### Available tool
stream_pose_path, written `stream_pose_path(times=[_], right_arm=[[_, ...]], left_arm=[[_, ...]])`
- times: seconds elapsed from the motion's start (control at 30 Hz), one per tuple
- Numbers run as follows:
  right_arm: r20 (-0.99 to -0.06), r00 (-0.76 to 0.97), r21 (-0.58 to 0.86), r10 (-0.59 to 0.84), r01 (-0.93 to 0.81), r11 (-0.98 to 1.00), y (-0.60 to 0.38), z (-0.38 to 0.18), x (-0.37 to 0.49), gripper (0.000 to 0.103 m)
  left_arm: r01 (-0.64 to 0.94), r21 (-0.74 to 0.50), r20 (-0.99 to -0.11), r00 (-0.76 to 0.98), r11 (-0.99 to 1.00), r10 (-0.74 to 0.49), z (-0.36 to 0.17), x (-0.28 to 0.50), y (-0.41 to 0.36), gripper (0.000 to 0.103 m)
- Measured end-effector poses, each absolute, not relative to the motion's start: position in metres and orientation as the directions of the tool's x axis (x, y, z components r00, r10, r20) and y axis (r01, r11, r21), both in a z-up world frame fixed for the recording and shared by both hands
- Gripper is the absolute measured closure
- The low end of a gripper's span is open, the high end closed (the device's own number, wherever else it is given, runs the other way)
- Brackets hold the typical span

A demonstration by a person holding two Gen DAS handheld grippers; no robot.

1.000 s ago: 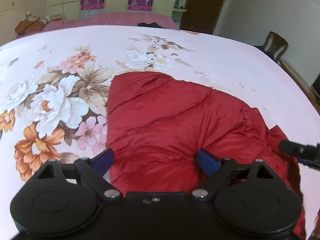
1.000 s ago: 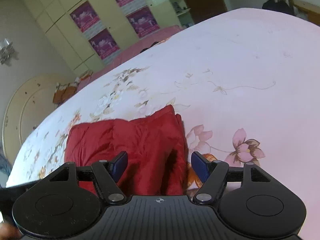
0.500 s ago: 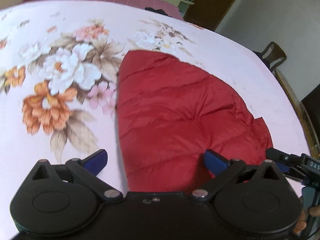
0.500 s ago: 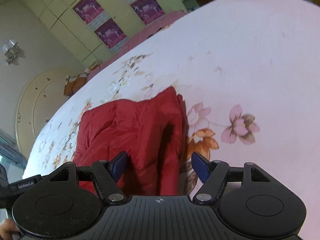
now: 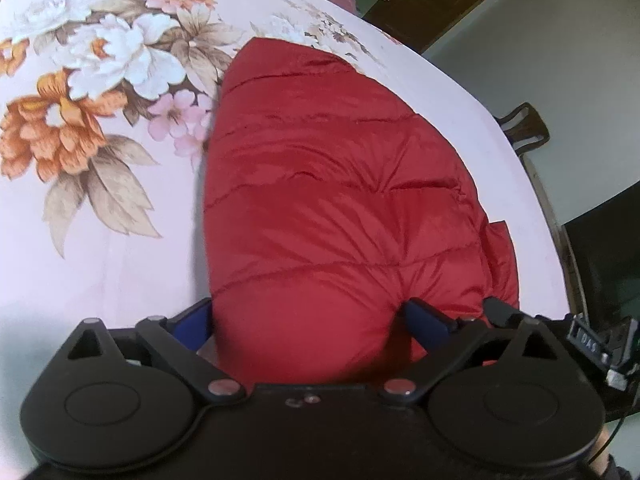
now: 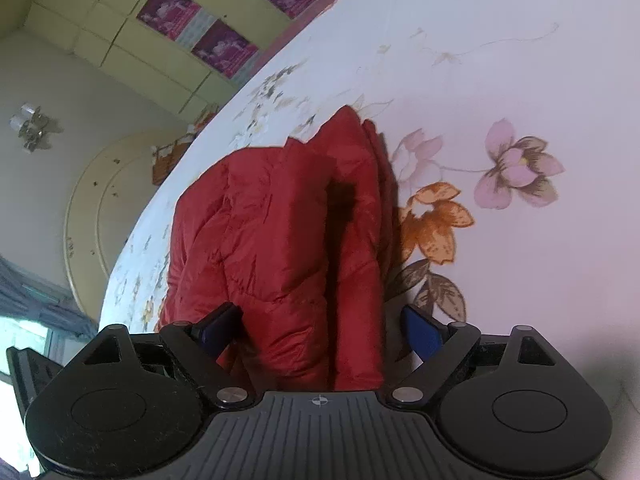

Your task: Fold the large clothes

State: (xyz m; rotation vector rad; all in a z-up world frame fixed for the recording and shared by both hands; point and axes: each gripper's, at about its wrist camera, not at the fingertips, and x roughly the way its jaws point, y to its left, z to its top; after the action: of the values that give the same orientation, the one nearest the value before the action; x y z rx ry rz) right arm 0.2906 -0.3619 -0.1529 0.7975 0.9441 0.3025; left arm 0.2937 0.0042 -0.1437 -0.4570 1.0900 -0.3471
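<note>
A red puffy jacket (image 5: pixel 328 200) lies folded on a floral bedsheet (image 5: pixel 100 240). My left gripper (image 5: pixel 312 320) is open, its blue fingers on either side of the jacket's near end, with fabric bulging between them. The right wrist view shows the jacket (image 6: pixel 280 240) from its other near corner. My right gripper (image 6: pixel 320 328) is open, with the folded edge lying between its wide-apart blue fingers. The right gripper's tip also shows in the left wrist view (image 5: pixel 520 316) at the jacket's right edge.
The bed's right edge runs close to the jacket, with a wooden chair (image 5: pixel 524 128) and a dark door (image 5: pixel 440 0) beyond it. A cream headboard (image 6: pixel 104 208) and yellow cupboards with posters (image 6: pixel 200 20) stand at the far side.
Both grippers have moved down and forward onto the jacket's near end; the jacket now fills the gap between each pair of fingers. Both stayed open.
</note>
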Motion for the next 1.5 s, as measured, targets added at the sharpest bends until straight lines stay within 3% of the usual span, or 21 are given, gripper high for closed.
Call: stream_pose_path(times=[0.07,0.13,0.23,0.37,0.47,0.67,1.07,1.5], right_arm=[[-0.593,0.56,0.734,0.578,0.081,0.675,-0.359,-0.155,0.293,0.017],[-0.572,0.546,0.762,0.611,0.078,0.643,-0.356,-0.159,0.296,0.031],[-0.551,0.545,0.786,0.632,0.085,0.612,-0.357,-0.166,0.297,0.039],[-0.532,0.53,0.807,0.661,0.079,0.586,-0.359,-0.166,0.295,0.061],[-0.531,0.535,0.797,0.658,0.05,0.602,-0.357,-0.158,0.292,0.066],[-0.492,0.554,0.816,0.671,0.026,0.577,-0.366,-0.152,0.284,0.068],[-0.415,0.559,0.842,0.718,-0.064,0.536,-0.342,-0.126,0.279,0.069],[-0.41,0.58,0.825,0.704,-0.094,0.558,-0.188,-0.102,0.31,0.068]], left_arm=[[0.048,-0.522,-0.758,0.431,0.851,-0.489,-0.145,0.294,0.002,0.007],[0.049,-0.523,-0.754,0.439,0.851,-0.489,-0.146,0.293,0.002,0.009],[0.044,-0.529,-0.746,0.452,0.848,-0.489,-0.147,0.291,0.002,0.013],[0.066,-0.505,-0.746,0.468,0.861,-0.474,-0.14,0.286,-0.001,0.02],[0.07,-0.481,-0.75,0.482,0.874,-0.452,-0.134,0.284,-0.004,0.026],[0.118,-0.404,-0.747,0.53,0.907,-0.401,-0.11,0.274,-0.016,0.033],[0.113,-0.332,-0.713,0.62,0.936,-0.328,-0.069,0.253,0.005,0.034],[0.097,-0.376,-0.673,0.655,0.922,-0.343,-0.055,0.281,0.163,0.034]])
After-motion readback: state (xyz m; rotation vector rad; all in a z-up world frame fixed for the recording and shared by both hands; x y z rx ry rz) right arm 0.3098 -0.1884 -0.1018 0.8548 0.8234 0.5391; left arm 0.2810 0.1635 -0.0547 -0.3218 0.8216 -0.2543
